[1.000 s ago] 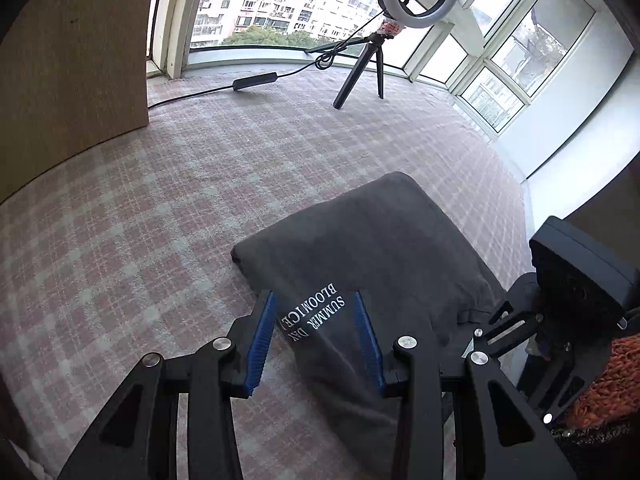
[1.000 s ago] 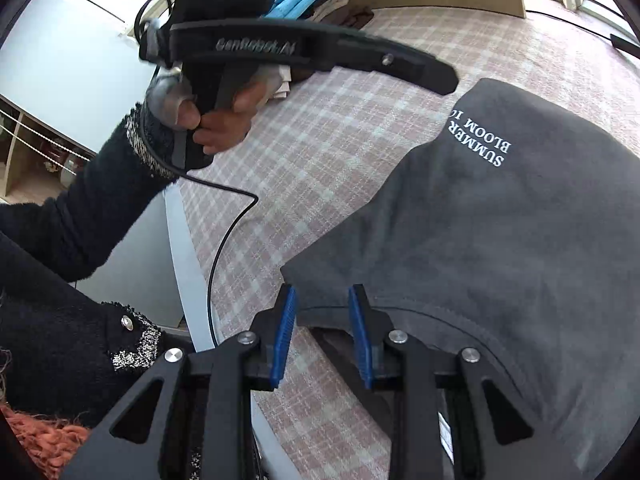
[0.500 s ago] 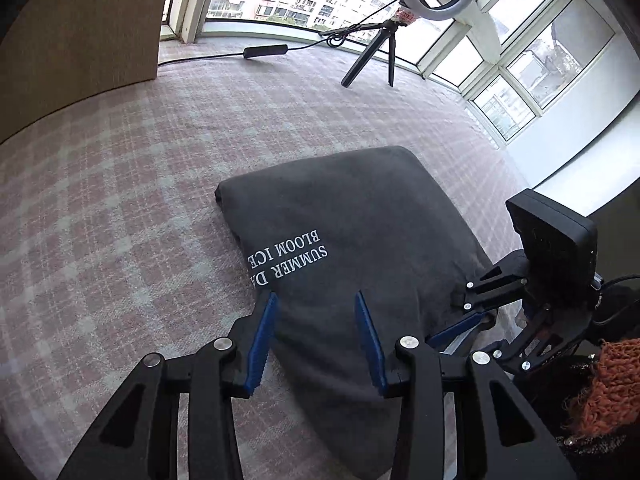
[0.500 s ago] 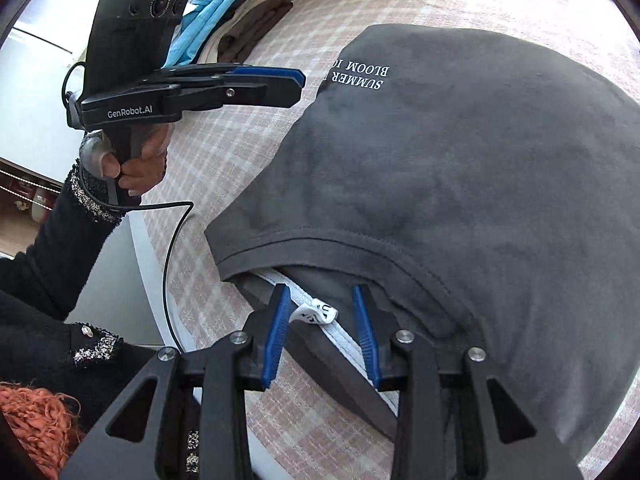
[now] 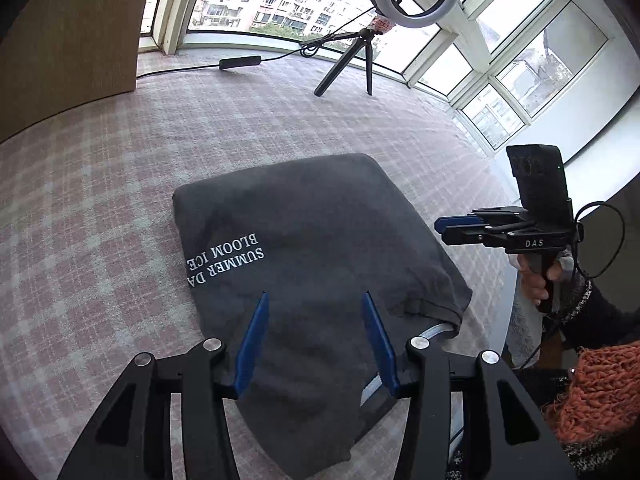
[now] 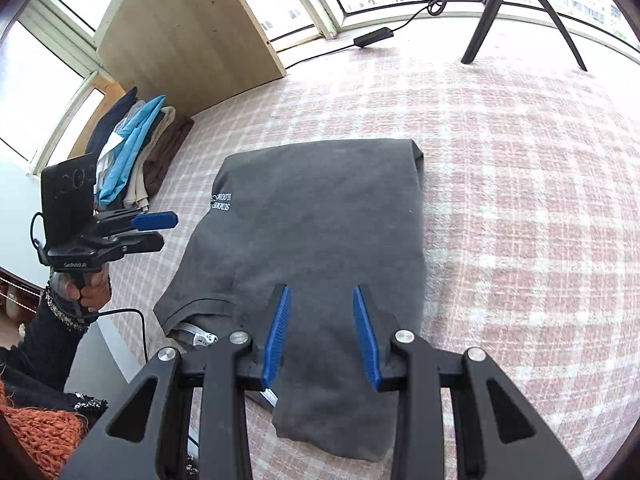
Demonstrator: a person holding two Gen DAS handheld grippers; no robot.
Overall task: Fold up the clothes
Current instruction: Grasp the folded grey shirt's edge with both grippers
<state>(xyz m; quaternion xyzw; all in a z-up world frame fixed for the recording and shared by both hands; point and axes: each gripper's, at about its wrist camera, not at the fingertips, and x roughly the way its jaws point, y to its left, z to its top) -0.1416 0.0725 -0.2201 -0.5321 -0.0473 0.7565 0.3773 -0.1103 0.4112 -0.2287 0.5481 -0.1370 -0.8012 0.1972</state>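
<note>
My left claw [image 5: 314,340] hangs w/ blades spread, nothing between them, over the near edge of the grey T-shirt [image 5: 312,240]. Right claw [image 6: 320,334]: same, spread and empty, above the shirt's near end. Shirt lies folded to a rough rectangle on the checked worktop [image 6: 520,200], white print up, neck hem and white label toward me. Both claws probably held clear so the fold can settle. Count: 1 shirt on the cloth, 2 claws, 1 stack of folded clothes [image 6: 132,156] beside a wooden board, 1 ring-light tripod [image 5: 356,64].

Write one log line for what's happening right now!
task: fold clothes | grey T-shirt: folded on checked cloth | left gripper: open, empty | right gripper: open, empty
</note>
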